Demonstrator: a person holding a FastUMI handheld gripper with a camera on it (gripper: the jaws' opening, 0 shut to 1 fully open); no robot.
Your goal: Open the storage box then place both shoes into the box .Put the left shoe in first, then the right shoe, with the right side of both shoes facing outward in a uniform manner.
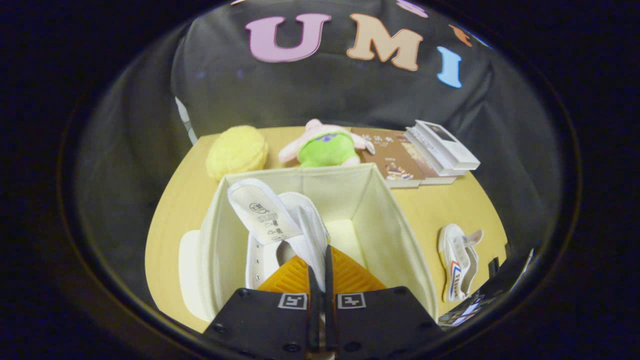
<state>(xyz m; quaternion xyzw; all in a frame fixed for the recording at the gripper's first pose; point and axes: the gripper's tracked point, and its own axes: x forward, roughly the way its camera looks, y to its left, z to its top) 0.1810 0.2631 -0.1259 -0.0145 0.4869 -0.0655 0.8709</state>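
The tool (320, 260) is clenched on a white shoe (280, 225) inside the open box (400, 235); a second shoe (457, 260) lies right of the box.

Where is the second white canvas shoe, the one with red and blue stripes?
The striped white canvas shoe lies on the wooden tabletop outside the cream fabric storage box, to its right, nearer than the stacked books.

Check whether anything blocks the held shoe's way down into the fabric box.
Nothing visible does. The tongs are shut on the white canvas shoe, already inside the open cream fabric storage box, with bare floor below. The second white shoe with red and blue stripes lies on the table outside.
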